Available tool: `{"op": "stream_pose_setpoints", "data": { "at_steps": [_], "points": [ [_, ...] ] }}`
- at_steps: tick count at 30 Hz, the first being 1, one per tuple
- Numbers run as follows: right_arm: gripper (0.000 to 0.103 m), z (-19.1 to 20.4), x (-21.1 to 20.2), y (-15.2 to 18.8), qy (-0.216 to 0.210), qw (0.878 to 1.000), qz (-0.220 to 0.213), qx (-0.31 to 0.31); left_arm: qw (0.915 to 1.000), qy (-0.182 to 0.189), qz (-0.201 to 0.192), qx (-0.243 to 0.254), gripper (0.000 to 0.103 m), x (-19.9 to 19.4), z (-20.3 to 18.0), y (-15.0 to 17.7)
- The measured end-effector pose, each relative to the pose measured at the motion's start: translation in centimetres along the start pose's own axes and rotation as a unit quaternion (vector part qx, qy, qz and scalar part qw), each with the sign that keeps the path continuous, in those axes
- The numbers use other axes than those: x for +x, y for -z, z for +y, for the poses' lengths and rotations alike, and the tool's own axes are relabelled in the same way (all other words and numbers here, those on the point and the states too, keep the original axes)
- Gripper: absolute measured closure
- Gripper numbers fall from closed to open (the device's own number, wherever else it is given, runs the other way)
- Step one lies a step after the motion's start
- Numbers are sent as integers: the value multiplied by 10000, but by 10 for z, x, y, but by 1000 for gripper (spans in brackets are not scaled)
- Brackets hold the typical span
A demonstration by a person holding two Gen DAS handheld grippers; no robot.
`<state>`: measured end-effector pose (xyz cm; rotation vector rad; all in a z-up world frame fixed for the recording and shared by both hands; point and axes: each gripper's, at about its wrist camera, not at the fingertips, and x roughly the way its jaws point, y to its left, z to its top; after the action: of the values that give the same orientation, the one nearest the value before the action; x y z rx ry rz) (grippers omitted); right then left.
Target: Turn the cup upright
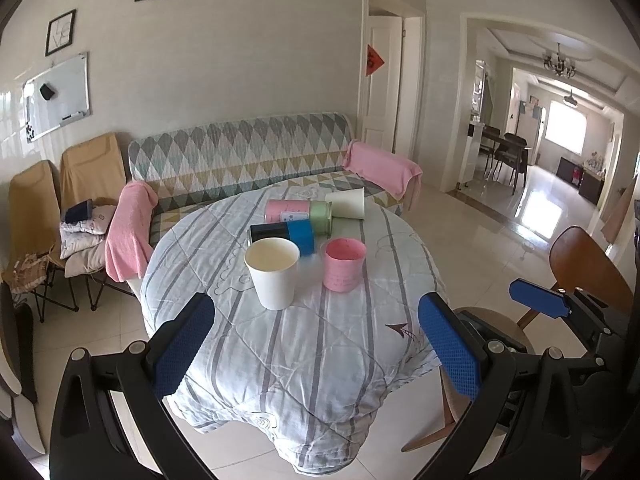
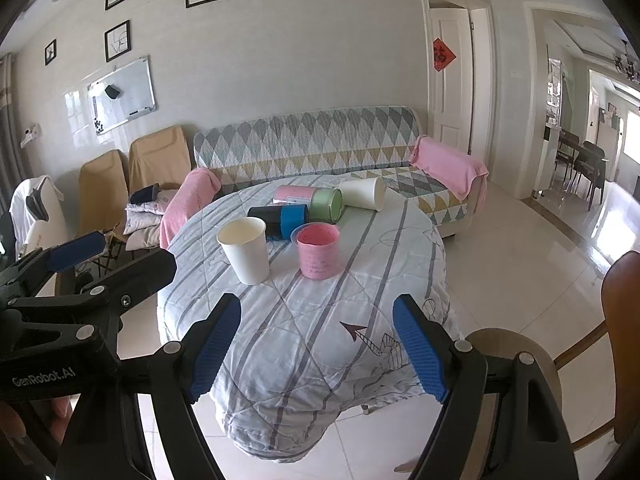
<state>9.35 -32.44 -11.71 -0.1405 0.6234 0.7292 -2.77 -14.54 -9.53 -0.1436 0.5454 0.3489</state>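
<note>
On the round table (image 1: 304, 360) (image 2: 320, 340) a white paper cup (image 1: 273, 272) (image 2: 245, 249) and a pink cup (image 1: 343, 264) (image 2: 318, 250) stand upright. Behind them lie on their sides a black-and-blue can (image 1: 282, 234) (image 2: 278, 218), a pink-and-green can (image 1: 300, 212) (image 2: 312, 199) and a second white cup (image 1: 347, 203) (image 2: 363, 193). My left gripper (image 1: 316, 344) is open and empty, back from the table's near edge. My right gripper (image 2: 318, 348) is open and empty, also at the near edge. Each gripper shows in the other's view, the right (image 1: 540, 300) and the left (image 2: 76, 252).
A patterned sofa (image 1: 248, 152) with pink towels on its arms stands behind the table. Folding chairs (image 1: 88, 168) with cushions stand at the left. A wooden chair (image 1: 580, 264) (image 2: 620, 320) stands at the right. Tiled floor surrounds the table.
</note>
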Motion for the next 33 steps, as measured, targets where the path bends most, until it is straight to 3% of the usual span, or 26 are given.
{"op": "stream_pose_setpoints", "data": {
  "at_steps": [33],
  "points": [
    [23,-15,11,3,-72,9999,147,26,9999,-55,78,74,0,9,-10,3]
  ]
}}
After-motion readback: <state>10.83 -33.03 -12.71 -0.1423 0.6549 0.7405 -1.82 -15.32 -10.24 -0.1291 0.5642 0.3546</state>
